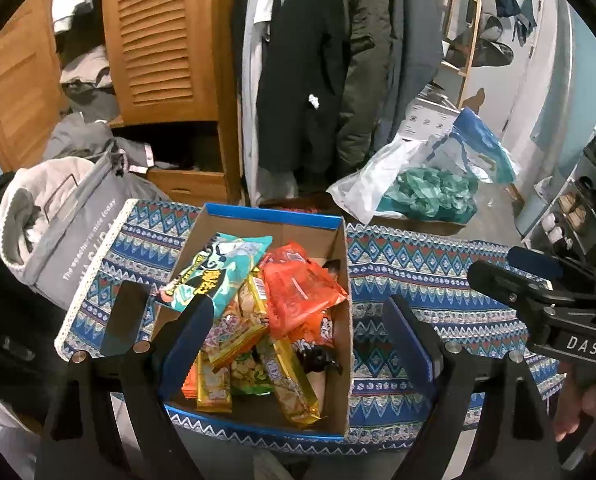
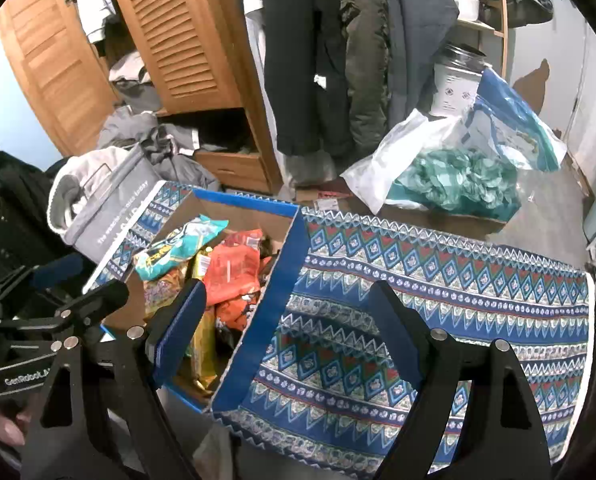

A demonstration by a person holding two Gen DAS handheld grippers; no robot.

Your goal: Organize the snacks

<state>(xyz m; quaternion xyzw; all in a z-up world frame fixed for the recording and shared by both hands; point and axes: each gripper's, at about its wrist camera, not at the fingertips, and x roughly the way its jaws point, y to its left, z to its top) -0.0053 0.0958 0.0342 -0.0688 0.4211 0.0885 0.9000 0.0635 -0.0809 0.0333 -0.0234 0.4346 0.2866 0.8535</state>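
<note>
A blue-rimmed cardboard box [image 1: 340, 280] stands on a patterned blue cloth [image 1: 430, 280] and holds several snack packs: a teal bag [image 1: 217, 268], an orange pack [image 1: 298, 292], and gold-wrapped bars [image 1: 285, 380]. My left gripper [image 1: 302, 324] hovers open over the box, nothing between its fingers. In the right wrist view the same box [image 2: 285, 280] sits at left. My right gripper [image 2: 289, 304] stands open above the box's right wall and the cloth [image 2: 458, 292], holding nothing. The right gripper's body [image 1: 538, 300] shows at the far right of the left wrist view.
A grey fabric bin with clothes [image 1: 69, 232] stands left of the box. Behind the table lie a white plastic bag with green fabric [image 1: 418, 188], hanging coats [image 1: 318, 60] and a wooden louvred wardrobe [image 1: 157, 40]. A hand [image 1: 586, 404] holds the right gripper.
</note>
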